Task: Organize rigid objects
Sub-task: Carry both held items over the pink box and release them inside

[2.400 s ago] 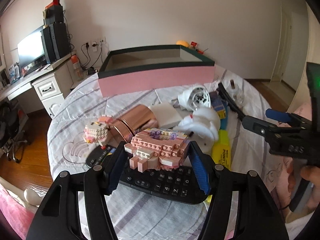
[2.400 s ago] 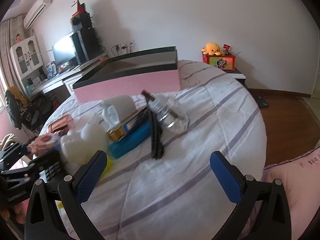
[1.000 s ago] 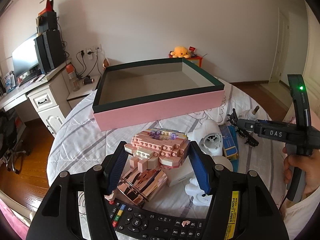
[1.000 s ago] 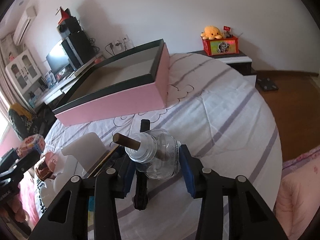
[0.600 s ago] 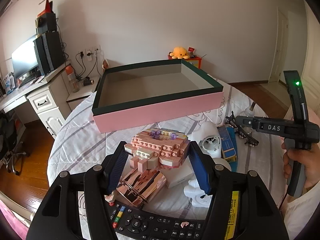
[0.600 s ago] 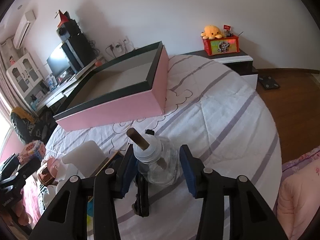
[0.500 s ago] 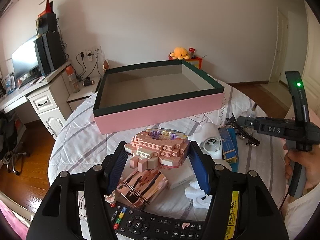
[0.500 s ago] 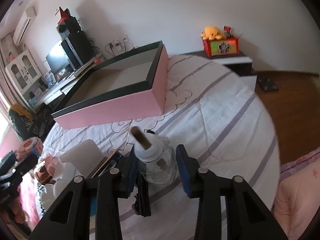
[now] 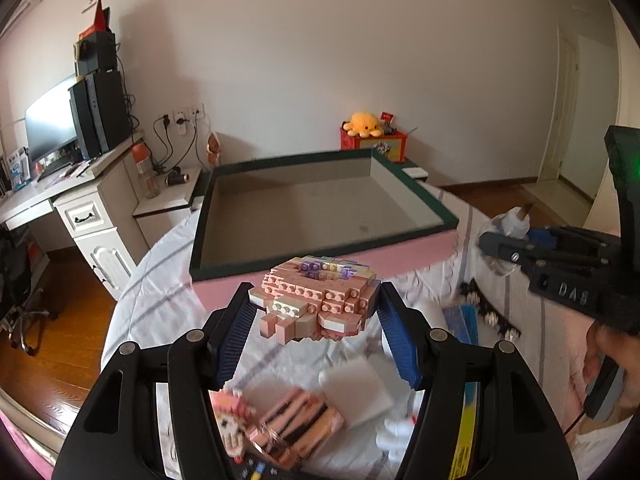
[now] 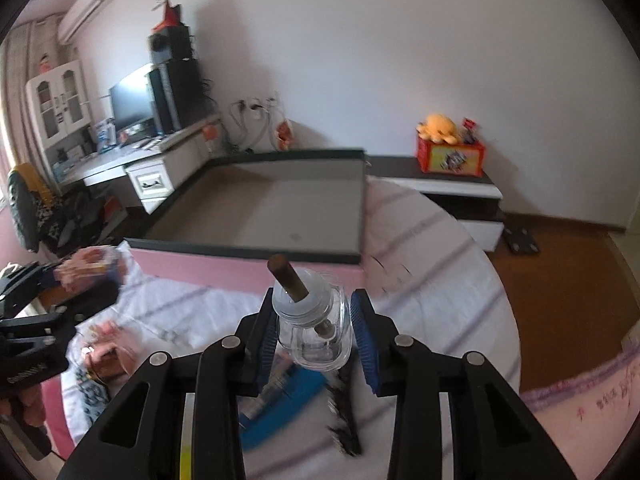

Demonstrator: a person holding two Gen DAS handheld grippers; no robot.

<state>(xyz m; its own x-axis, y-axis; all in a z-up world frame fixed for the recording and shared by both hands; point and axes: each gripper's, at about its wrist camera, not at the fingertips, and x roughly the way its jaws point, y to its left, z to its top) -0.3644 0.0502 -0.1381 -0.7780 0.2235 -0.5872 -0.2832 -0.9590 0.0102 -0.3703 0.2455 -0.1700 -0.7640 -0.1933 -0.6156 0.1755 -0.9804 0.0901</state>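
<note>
Bottle point(image 10: 316, 334): clear glass, white collar, brown wick.

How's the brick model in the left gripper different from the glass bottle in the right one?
The brick model is opaque pink studded blocks; the glass bottle is clear and smooth. The model is wide and squat; the bottle carries a brown stick slanting out of its cap. Both are clamped between blue pads, lifted above the bed.

right gripper point(image 10: 316, 334) clamps glass bottle point(image 10: 314, 338) | pink box point(image 10: 256, 216) behind
</note>
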